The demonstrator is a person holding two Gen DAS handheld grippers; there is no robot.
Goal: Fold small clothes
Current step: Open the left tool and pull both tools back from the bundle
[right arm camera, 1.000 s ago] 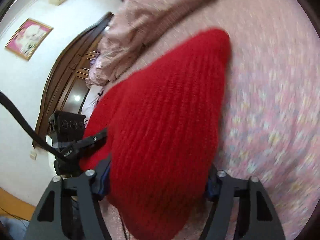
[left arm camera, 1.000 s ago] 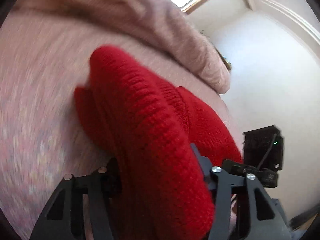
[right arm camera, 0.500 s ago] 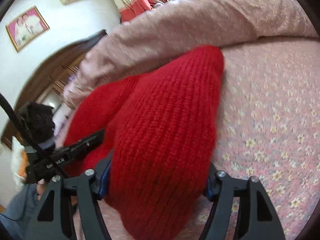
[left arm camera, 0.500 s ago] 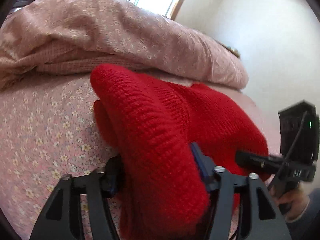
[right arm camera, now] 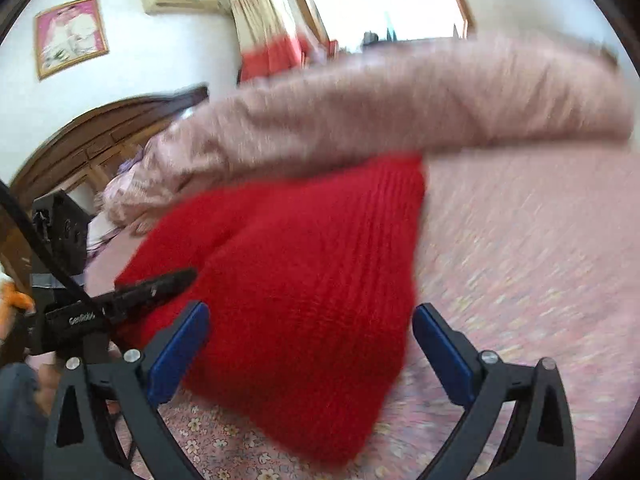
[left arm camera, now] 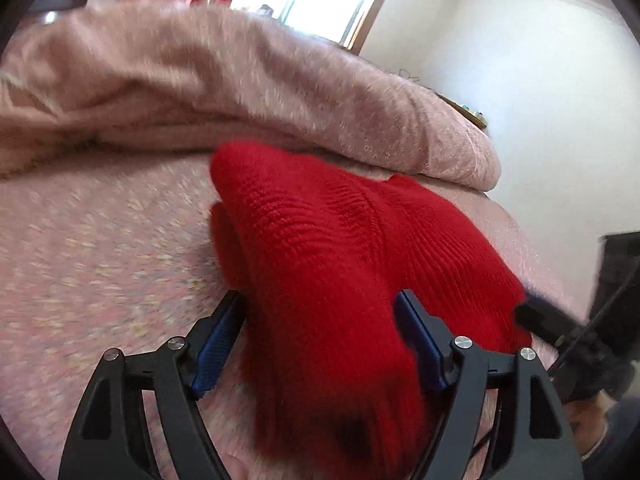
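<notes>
Here, both grippers spread wide around red knit sweater (left arm camera: 328,264), floral pink bedspread (right arm camera: 520,248), rumpled quilt (left arm camera: 240,92) behind.

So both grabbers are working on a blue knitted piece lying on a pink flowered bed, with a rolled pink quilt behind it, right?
Not quite: the knitted piece is red, not blue, as both wrist views show. Only the pads on the fingers are blue. The rest holds: it lies on the pink flowered bed, with the rolled pink quilt behind it.

Left wrist: low over the floral bed sheet (left arm camera: 100,248), facing the rolled pink quilt (left arm camera: 240,92) and window. Right wrist: equally low and close, angled toward the headboard (right arm camera: 92,140). Shared: red knit sweater (left arm camera: 340,248), quilt, sheet, each other's rig.
</notes>
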